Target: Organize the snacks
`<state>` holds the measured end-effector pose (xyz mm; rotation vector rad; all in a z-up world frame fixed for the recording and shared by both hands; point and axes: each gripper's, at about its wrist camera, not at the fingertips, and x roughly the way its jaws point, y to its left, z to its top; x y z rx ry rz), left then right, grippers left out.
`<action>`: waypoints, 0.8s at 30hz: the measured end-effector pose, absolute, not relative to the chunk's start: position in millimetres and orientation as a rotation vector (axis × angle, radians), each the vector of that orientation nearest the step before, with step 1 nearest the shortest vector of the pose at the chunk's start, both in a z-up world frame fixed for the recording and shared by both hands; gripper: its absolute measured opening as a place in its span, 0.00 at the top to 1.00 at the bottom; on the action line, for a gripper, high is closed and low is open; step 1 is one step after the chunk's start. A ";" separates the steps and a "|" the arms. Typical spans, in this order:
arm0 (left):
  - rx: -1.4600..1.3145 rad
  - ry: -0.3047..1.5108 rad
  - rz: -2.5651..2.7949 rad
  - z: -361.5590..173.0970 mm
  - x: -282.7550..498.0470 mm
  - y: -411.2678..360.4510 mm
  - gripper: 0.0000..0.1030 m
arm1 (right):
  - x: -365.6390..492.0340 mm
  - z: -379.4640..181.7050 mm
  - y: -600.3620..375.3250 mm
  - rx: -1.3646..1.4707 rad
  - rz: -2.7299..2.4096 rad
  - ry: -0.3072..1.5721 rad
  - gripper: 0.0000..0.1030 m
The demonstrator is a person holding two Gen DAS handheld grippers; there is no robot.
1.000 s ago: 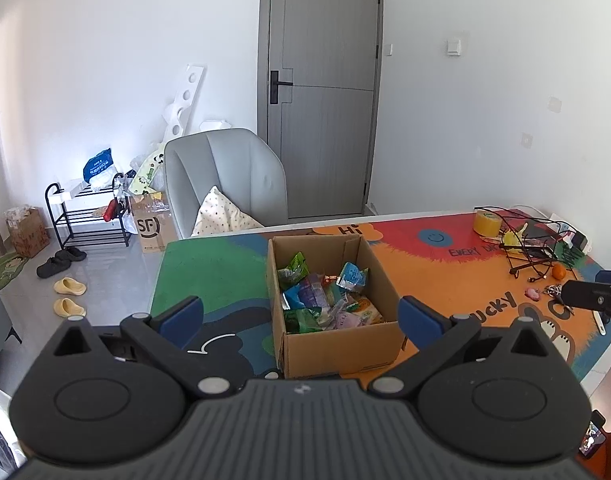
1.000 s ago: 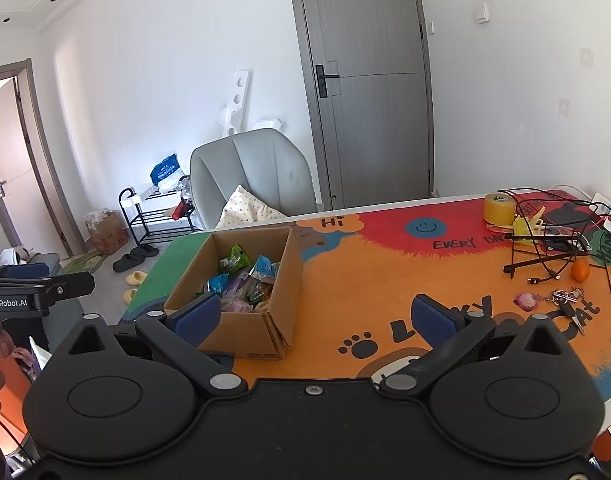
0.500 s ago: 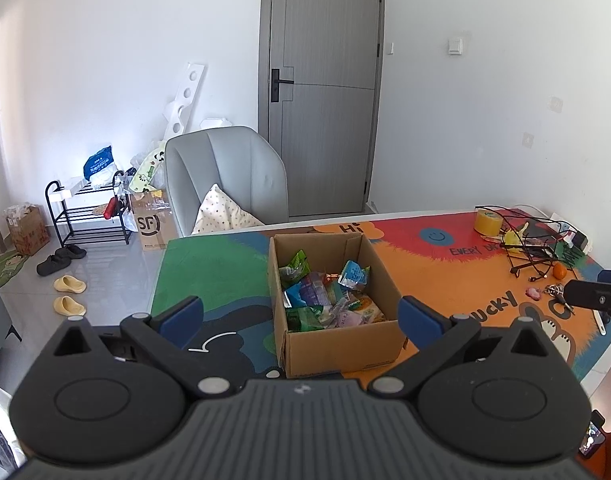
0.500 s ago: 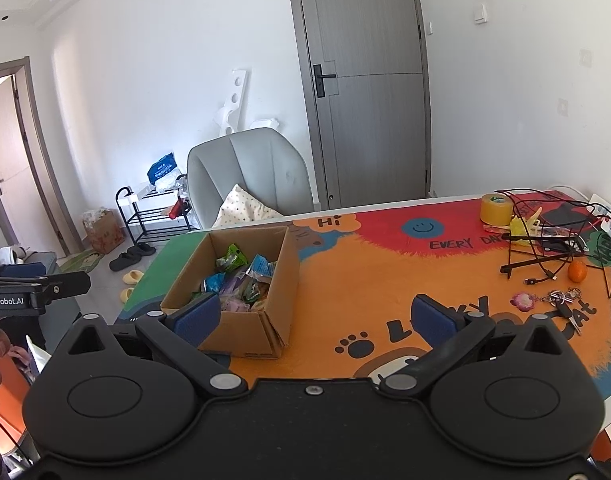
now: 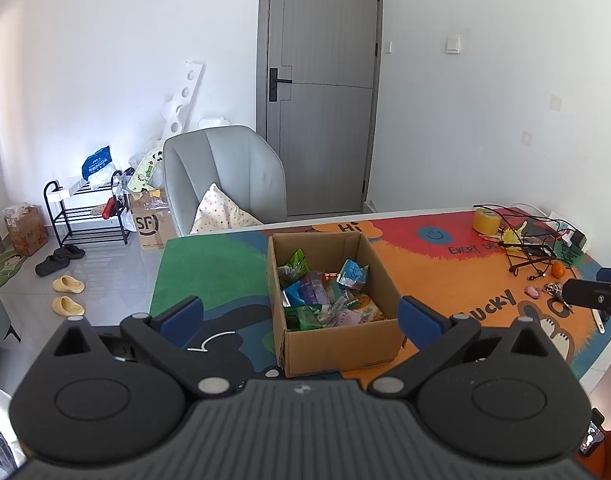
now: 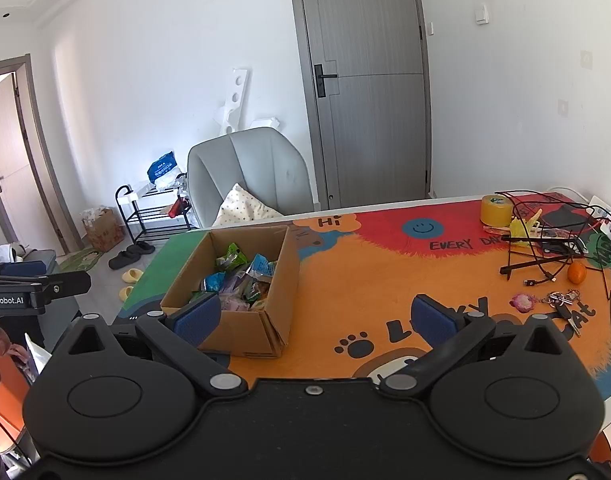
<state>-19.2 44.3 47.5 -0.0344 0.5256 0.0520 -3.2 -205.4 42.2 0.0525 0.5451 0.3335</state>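
Inside the square cardboard box (image 5: 337,344), crinkly foil snack packets (image 5: 325,296) lie heaped.

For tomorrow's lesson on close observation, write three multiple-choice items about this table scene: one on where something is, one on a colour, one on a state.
1. Where are the snack packets?
A. Inside the open cardboard box
B. Spread over the table mat
C. On the grey chair

2. What colour is the roll of tape near the far end of the table?
A. Blue
B. Yellow
C. White

3. How do the two grippers stand?
A. Both shut on a packet
B. Left open, right shut
C. Both open and holding nothing

Answers:
1. A: the packets lie heaped between the box walls, none on the mat or chair.
2. B: the roll is yellow in both views.
3. C: the left gripper and the right gripper each show blue pads spread wide apart with nothing between them.
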 end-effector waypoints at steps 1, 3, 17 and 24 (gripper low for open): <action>-0.034 0.525 0.052 47.6 -19.4 44.0 0.00 | -3.1 42.2 -205.3 0.052 0.334 0.546 0.00; -0.034 0.525 0.053 47.5 -19.3 43.3 0.00 | -3.3 42.3 -205.1 0.052 0.333 0.546 0.00; -0.033 0.525 0.052 47.7 -19.2 42.5 0.00 | -3.1 42.1 -205.2 0.049 0.333 0.545 0.00; -0.031 0.523 0.053 47.4 -19.6 42.0 0.00 | -3.0 42.1 -205.3 0.048 0.334 0.545 0.00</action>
